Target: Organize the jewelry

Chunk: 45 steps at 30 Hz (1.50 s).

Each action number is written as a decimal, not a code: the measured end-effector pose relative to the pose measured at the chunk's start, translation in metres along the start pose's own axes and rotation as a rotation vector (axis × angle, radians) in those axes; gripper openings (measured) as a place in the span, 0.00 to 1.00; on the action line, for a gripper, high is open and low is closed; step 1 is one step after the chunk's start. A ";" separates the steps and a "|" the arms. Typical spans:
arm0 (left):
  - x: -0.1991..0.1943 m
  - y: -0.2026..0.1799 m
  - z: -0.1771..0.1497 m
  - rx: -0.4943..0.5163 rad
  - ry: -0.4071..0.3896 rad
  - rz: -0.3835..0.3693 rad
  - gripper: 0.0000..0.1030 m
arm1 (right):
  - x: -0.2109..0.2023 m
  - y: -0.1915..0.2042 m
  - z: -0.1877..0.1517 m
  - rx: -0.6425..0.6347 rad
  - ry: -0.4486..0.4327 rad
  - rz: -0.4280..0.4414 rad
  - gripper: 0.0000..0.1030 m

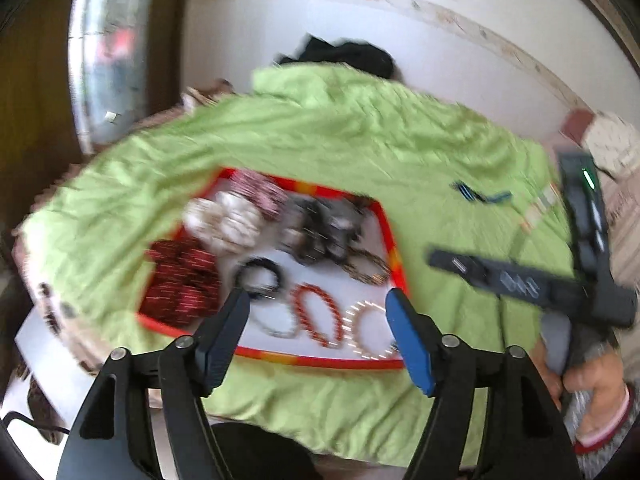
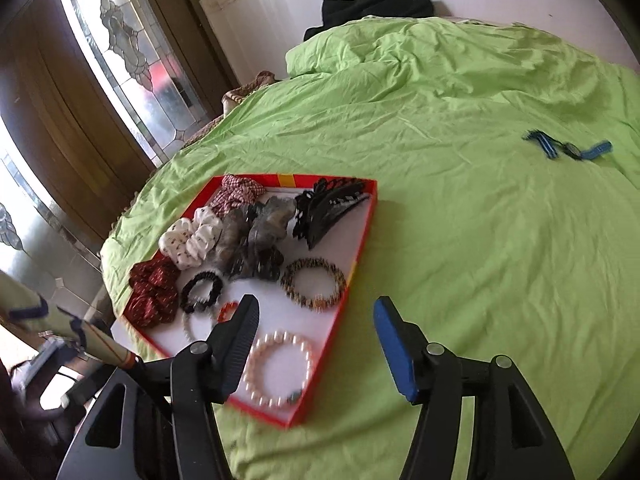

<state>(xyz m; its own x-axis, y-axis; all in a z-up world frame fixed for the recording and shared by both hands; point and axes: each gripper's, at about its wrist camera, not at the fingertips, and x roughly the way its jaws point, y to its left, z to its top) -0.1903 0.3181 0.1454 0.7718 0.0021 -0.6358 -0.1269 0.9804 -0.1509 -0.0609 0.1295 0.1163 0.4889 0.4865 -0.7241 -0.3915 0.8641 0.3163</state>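
Left wrist view: the left gripper (image 1: 316, 308) hangs above the near part of a shallow red-rimmed tray (image 1: 394, 240) with a white floor, its jaws spread wide and nothing between them. One finger has a ribbed black pad, the other a smooth blue pad (image 1: 408, 340). The tray lies on a crumpled lime-green sheet (image 1: 360, 132). Soft fabric scrunchies fill its far half: a dark red patterned one (image 1: 180, 280), a white one (image 1: 224, 220), grey and black ones. Nearer lie round bead bracelets: a black one (image 1: 258, 276), a red one (image 1: 316, 316), and a pale pearl bracelet (image 1: 370, 330) partly behind the blue pad. Motion blur smears most detail. To the right, a hand (image 1: 592, 384) holds the right gripper's body, cut off by the frame edge. Bare sheet lies open right of the tray.

Right wrist view: sharper. The right gripper (image 2: 316, 312) is also parted and empty, over the tray's (image 2: 362, 252) near right corner. The pearl bracelet (image 2: 278, 368) lies between the fingers, untouched; a brown beaded bracelet (image 2: 314, 284) sits beyond it. The black pad hides part of the red bracelet (image 2: 228, 310). Black hair clips (image 2: 332, 208) fan in the far corner. A small blue item (image 2: 568, 148) lies well apart on wide open sheet (image 2: 480, 240).
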 end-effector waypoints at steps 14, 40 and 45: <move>-0.113 0.035 -0.003 -0.066 -0.367 0.342 1.00 | -0.061 0.041 -0.068 -0.078 -0.075 -0.119 0.71; -0.076 0.027 -0.060 0.000 -0.055 0.411 1.00 | -0.092 0.067 -0.130 -0.138 -0.098 -0.198 0.78; -0.066 0.024 -0.069 0.025 0.003 0.410 1.00 | -0.088 0.067 -0.131 -0.144 -0.089 -0.211 0.79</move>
<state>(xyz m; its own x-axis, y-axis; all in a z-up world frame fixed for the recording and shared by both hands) -0.2872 0.3275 0.1316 0.6587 0.3929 -0.6417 -0.4083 0.9030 0.1338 -0.2323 0.1277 0.1203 0.6355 0.3127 -0.7059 -0.3776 0.9234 0.0691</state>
